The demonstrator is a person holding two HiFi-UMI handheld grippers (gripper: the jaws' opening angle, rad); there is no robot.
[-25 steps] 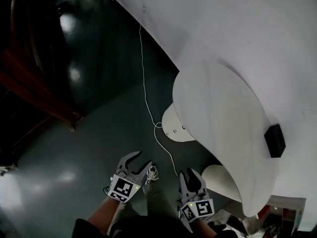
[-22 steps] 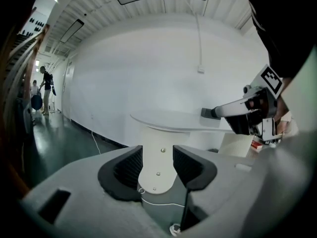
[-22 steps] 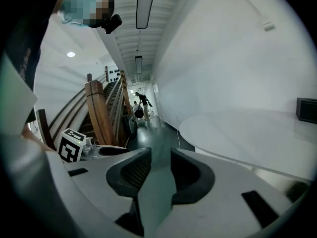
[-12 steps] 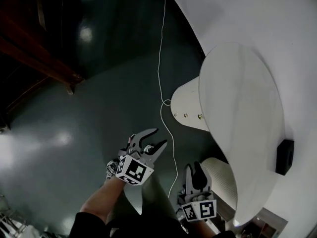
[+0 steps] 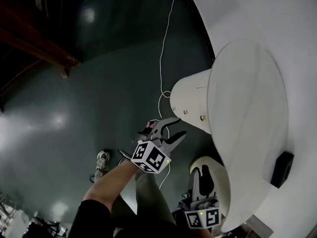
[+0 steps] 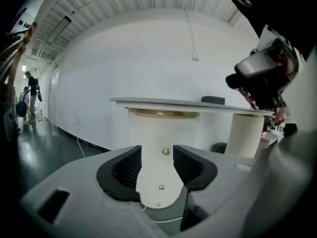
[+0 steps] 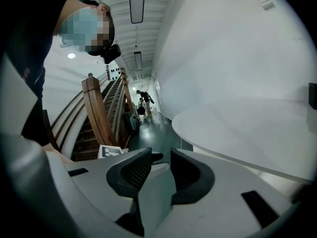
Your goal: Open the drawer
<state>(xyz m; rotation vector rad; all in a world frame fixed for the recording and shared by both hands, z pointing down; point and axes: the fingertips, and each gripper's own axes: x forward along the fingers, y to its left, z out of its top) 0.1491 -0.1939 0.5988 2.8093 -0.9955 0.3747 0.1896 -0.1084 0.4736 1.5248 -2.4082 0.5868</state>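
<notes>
Only in the left gripper view: the rounded drawer cabinet (image 6: 163,128) and its brass knobs (image 6: 167,151), framed between spread, empty jaws. Only in the head view: left gripper (image 5: 178,127) short of that cabinet, below the tabletop (image 5: 247,108) rim. Right gripper (image 5: 203,172) beside a ribbed post (image 5: 224,180), jaws apart, empty. Open floor (image 5: 59,123) leftward, cord (image 5: 165,48) nearby.

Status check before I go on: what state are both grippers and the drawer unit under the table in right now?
left gripper: open, empty, a knob framed between its jaws, not touched.
right gripper: open, empty.
drawer pedestal: fronts look flush, nothing pulled out.
</notes>
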